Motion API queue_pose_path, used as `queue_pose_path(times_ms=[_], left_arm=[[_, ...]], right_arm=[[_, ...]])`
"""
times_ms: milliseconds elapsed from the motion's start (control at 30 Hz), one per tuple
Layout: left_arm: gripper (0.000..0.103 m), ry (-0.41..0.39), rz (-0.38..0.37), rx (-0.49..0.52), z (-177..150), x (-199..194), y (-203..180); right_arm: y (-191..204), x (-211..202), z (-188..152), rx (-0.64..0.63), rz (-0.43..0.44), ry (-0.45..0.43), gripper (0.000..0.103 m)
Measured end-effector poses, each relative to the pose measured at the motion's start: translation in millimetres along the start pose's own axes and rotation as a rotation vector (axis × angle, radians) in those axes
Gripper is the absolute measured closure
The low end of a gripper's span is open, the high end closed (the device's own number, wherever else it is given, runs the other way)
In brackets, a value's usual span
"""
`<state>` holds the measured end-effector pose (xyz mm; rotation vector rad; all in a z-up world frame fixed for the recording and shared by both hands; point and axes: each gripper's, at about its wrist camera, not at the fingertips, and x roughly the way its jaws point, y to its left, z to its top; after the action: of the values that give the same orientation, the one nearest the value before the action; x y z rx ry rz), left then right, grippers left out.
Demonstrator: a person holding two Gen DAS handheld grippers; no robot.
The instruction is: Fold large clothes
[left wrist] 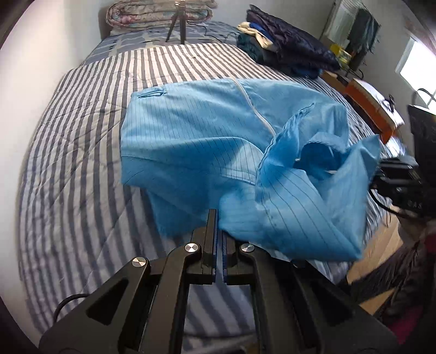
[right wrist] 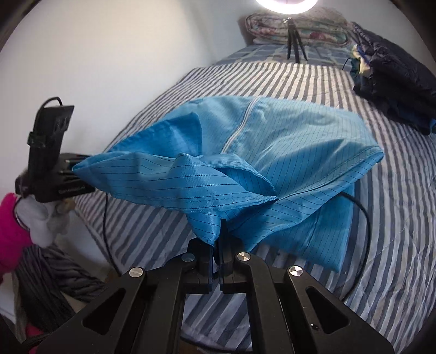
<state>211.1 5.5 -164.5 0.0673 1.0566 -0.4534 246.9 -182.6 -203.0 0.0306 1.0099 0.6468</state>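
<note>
A large light-blue pinstriped garment (left wrist: 204, 141) (right wrist: 286, 141) with a white zip lies partly folded on the striped bed cover (left wrist: 81, 136) (right wrist: 395, 204). One end of it is lifted off the bed and hangs between both grippers. My left gripper (left wrist: 219, 222) is shut on one corner of that lifted edge. My right gripper (right wrist: 218, 234) is shut on the other corner, and cloth drapes over its left finger. Each gripper also shows in the other's view: the right gripper (left wrist: 400, 177) at the far right, the left gripper (right wrist: 54, 177) at the far left with a gloved hand (right wrist: 41, 223) under it.
A pile of dark folded clothes (left wrist: 286, 46) (right wrist: 395, 76) sits at the bed's far right. A small tripod (left wrist: 177, 24) (right wrist: 294, 40) stands before a rolled quilt (left wrist: 152, 13) (right wrist: 299, 27). A black cable (right wrist: 365, 217) loops over the cover. Brown furniture (left wrist: 373, 109) flanks the bed.
</note>
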Motion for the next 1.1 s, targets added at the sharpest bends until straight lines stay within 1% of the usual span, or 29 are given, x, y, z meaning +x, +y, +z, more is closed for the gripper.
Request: queue_pose_path(times_ms=[33,100,167,200,233,300,367,400,433,467,500,533,567,633,667,700,767,833,900,933,967,1000,1067,1100], left_arm=[[0.103,0.005,-0.004,0.01,-5,-7,-1],[0.1,0.005,-0.024,0.016,-12,-19,0],[0.084,-0.006,-0.041,0.002,-18,-32,4],[0.08,-0.021,-0.054,-0.014,-19,-39,8],[0.075,-0.038,-0.067,-0.039,-20,-45,14],[0.075,-0.068,-0.089,-0.098,-17,-55,25],[0.073,-0.092,-0.101,-0.165,-9,-59,40],[0.071,-0.098,-0.103,-0.202,-5,-59,48],[0.064,-0.103,-0.105,-0.236,-1,-57,55],[0.06,-0.104,-0.117,-0.289,3,-53,66],[0.06,-0.097,-0.128,-0.337,7,-47,75],[0.06,-0.083,-0.132,-0.379,11,-40,83],[0.06,-0.075,-0.125,-0.398,12,-35,88],[0.06,-0.065,-0.083,-0.429,19,-23,97],[0.06,-0.064,-0.072,-0.427,21,-20,97],[0.06,-0.065,-0.058,-0.425,26,-16,98],[0.06,-0.073,-0.062,-0.418,34,-13,95],[0.06,-0.085,-0.069,-0.393,41,-10,88],[0.06,-0.079,-0.045,-0.335,50,-3,77],[0.06,-0.063,-0.02,-0.302,54,4,73],[0.06,-0.046,-0.01,-0.293,55,10,72],[0.06,-0.023,0.005,-0.287,55,20,73],[0.06,0.028,0.067,-0.261,50,40,75],[0.06,0.063,0.101,-0.245,44,50,76]], right_arm=[[1,-3,-3,-0.01,0.012,0.007,0.099],[4,-11,-7,-0.042,0.015,0.024,0.098],[3,-21,-8,-0.049,0.031,0.029,0.097],[0,-26,-8,-0.045,0.046,0.029,0.095],[-2,-30,-9,-0.042,0.056,0.028,0.095],[-8,-41,-11,-0.029,0.081,0.017,0.095],[-14,-53,-13,-0.005,0.119,-0.017,0.095],[-18,-58,-12,0.015,0.137,-0.042,0.092],[-21,-64,-12,0.034,0.136,-0.067,0.086],[-26,-69,-9,0.062,0.122,-0.095,0.081],[-34,-71,-6,0.093,0.095,-0.121,0.069],[-42,-73,-5,0.122,0.053,-0.144,0.062],[-49,-72,-3,0.148,0.004,-0.165,0.062],[-64,-65,3,0.185,-0.092,-0.178,0.062],[-69,-61,4,0.199,-0.122,-0.178,0.062],[-75,-56,8,0.221,-0.131,-0.179,0.062],[-76,-50,15,0.228,-0.124,-0.19,0.062],[-67,-41,27,0.173,-0.141,-0.204,0.063],[-60,-27,38,0.126,-0.139,-0.192,0.063],[-60,-21,43,0.118,-0.139,-0.183,0.063],[-65,-18,45,0.116,-0.144,-0.176,0.063],[-68,-8,47,0.12,-0.167,-0.153,0.063],[-80,9,43,0.154,-0.219,-0.091,0.063],[-90,18,34,0.197,-0.228,-0.045,0.063]])
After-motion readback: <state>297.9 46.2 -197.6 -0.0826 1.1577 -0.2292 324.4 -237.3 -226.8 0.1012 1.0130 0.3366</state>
